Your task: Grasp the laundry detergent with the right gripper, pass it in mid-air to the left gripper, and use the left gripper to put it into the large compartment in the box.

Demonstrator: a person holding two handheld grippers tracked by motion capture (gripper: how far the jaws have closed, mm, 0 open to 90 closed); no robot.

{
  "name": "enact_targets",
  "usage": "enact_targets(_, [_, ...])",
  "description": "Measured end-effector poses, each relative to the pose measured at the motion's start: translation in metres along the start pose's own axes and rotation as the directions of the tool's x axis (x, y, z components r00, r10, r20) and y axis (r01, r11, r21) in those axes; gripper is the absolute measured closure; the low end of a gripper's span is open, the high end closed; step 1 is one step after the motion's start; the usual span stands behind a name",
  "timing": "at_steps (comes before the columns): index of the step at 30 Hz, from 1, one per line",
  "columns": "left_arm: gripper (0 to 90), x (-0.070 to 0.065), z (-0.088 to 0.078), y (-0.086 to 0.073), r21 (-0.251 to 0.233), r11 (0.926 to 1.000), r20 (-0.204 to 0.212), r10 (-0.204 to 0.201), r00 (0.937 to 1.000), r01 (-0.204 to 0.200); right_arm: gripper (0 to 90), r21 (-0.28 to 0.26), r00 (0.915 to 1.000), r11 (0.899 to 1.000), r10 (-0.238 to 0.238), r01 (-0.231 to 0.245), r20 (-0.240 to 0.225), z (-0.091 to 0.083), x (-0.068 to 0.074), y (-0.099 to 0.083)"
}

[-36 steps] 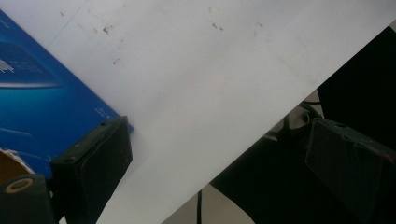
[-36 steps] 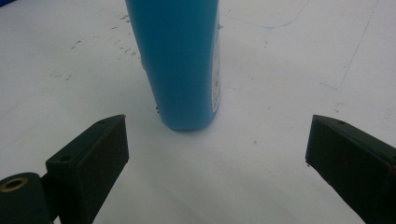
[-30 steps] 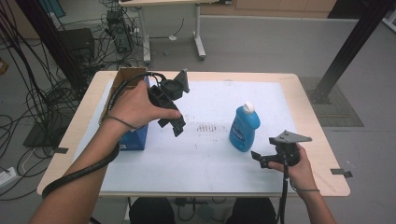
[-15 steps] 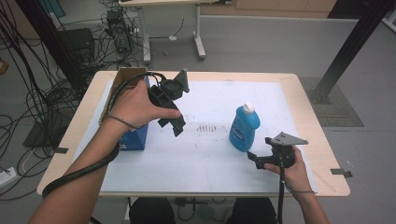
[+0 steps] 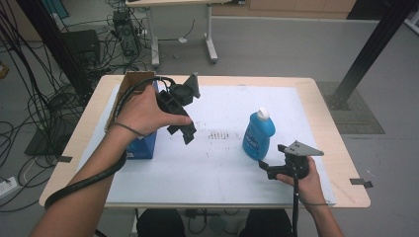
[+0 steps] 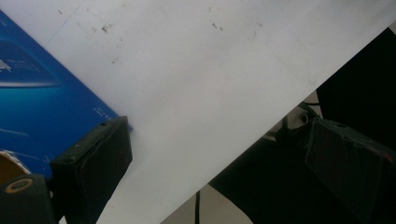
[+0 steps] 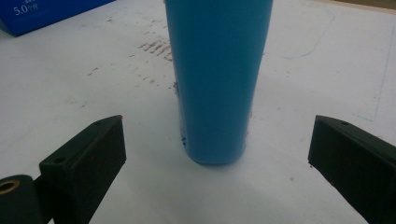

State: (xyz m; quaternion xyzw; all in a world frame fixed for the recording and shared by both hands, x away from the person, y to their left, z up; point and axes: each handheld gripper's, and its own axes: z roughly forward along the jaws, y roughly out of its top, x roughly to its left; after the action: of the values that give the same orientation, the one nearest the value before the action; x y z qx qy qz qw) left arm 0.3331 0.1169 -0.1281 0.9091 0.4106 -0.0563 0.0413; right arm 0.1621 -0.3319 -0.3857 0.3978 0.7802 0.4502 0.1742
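White sheet (image 5: 207, 168) underneath, my right claw (image 7: 217, 154) gapes wide before the upright blue bottle (image 7: 217, 70); next, ease forward and close.

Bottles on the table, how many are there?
1. The blue bottle stands upright on the white sheet, right of the middle, just ahead of the right hand-held gripper. The box at the left could hide more.

Your left gripper (image 5: 184, 129): black, thick black cable. Right gripper (image 5: 271, 169): black, grey triangular plate, thinner cable. Forearms seemingly unsleeved.
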Motion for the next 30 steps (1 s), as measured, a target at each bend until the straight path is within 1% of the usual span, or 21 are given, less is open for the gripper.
enact_targets(8, [7.3,-0.001,-0.001,0.0,-0.005,1.0,0.001,0.006,1.0,-0.006,3.2,-0.026,1.0,1.0,-0.008,0.008,-0.002,0.004,0.004,-0.003])
enact_targets(13, [7.1,-0.001,0.0,0.0,-0.007,1.0,0.004,0.001,1.0,-0.001,2.8,-0.037,0.9999,0.999,-0.007,0.007,0.009,0.006,0.006,-0.005])
enact_targets(18, [7.1,-0.001,0.0,-0.001,-0.008,1.0,0.005,-0.001,1.0,0.001,2.5,-0.041,0.9999,0.999,-0.006,0.006,0.014,0.009,0.006,-0.007])
enact_targets(24, [7.1,0.003,0.0,-0.001,-0.01,0.9999,0.022,0.001,0.9998,-0.001,2.4,-0.047,0.9998,0.999,-0.008,0.009,0.018,0.012,0.006,-0.008])
enact_targets(30, [7.1,0.002,-0.002,0.0,-0.013,0.9999,0.019,0.001,0.9998,-0.001,2.4,-0.054,0.9998,0.998,-0.009,0.01,0.02,0.015,0.005,-0.009])
